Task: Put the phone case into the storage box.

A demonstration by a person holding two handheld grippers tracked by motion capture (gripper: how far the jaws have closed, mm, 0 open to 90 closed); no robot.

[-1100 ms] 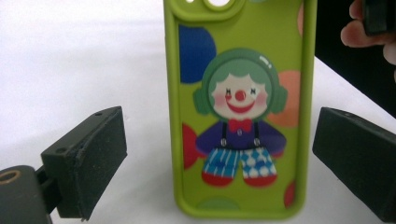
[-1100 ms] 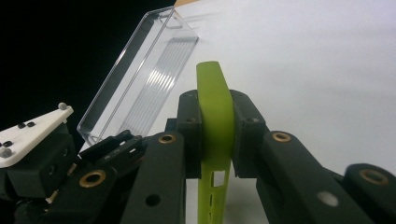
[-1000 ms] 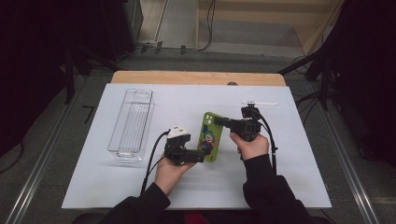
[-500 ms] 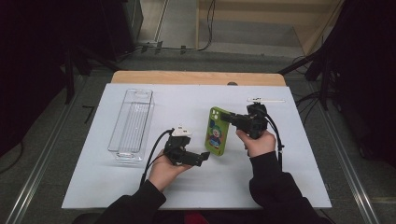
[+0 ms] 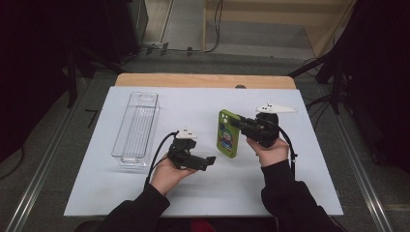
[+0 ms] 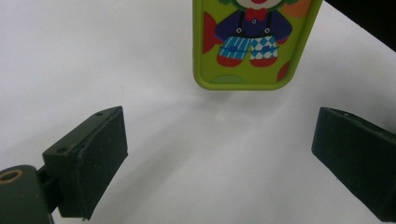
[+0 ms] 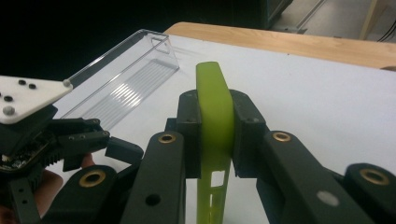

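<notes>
A lime-green phone case (image 5: 227, 134) printed with a clown stands tilted up on its edge over the white sheet, right of centre. My right gripper (image 5: 240, 123) is shut on its right side. The right gripper view has both jaws of the right gripper (image 7: 215, 133) pressed on the thin green edge of the case (image 7: 214, 93). My left gripper (image 5: 207, 163) rests open on the sheet to the case's lower left, apart from it. In the left gripper view, the left gripper (image 6: 219, 158) holds nothing between its wide-spread jaws, and the case's lower end (image 6: 254, 44) lies ahead.
A long clear plastic tray (image 5: 137, 128) lies empty at the left of the white sheet (image 5: 193, 193); it also appears as the tray (image 7: 121, 79) behind the left gripper (image 7: 60, 140) in the right gripper view. A wooden table edge (image 5: 203, 80) runs along the far side.
The right gripper raised the case onto its edge and shifted it slightly right. The left gripper drew back from the case and stands apart from it. Little has moved in the last half second.
</notes>
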